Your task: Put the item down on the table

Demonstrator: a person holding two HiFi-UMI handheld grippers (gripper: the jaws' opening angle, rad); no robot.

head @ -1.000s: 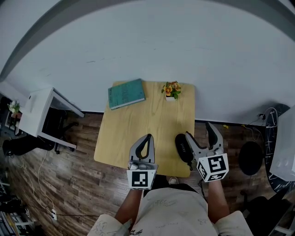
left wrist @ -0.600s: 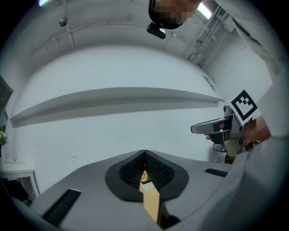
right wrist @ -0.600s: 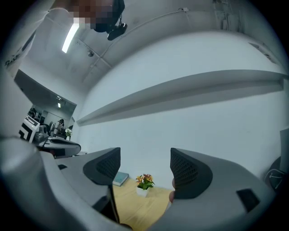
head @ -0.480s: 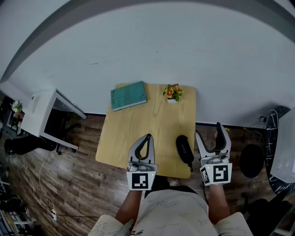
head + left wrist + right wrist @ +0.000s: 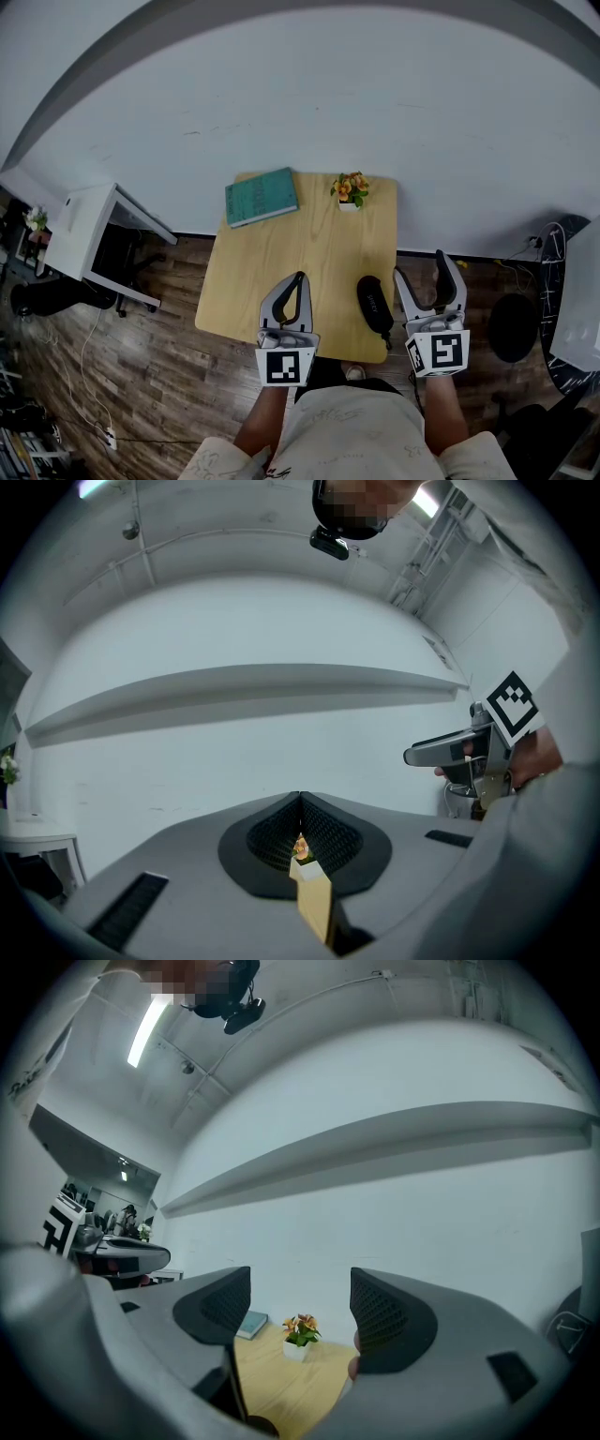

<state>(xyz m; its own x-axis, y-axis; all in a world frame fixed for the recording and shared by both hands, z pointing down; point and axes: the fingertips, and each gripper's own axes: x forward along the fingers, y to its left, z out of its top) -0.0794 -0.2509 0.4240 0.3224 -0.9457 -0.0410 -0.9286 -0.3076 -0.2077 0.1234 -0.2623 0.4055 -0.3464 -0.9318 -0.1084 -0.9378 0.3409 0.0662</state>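
Both grippers are held low in front of the person, side by side and pointing forward. The left gripper [image 5: 298,281] hangs over the near edge of the table [image 5: 272,253] with its jaws pressed together on nothing. The right gripper [image 5: 424,272] sits just off the table's near right corner, jaws wide and empty. The black case [image 5: 373,302] lies on the table between the two, just beside the right one's left jaw and outside the gap.

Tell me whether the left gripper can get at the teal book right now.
Probably yes: only bare table lies between the left gripper and the teal book, though its shut jaws must open first.
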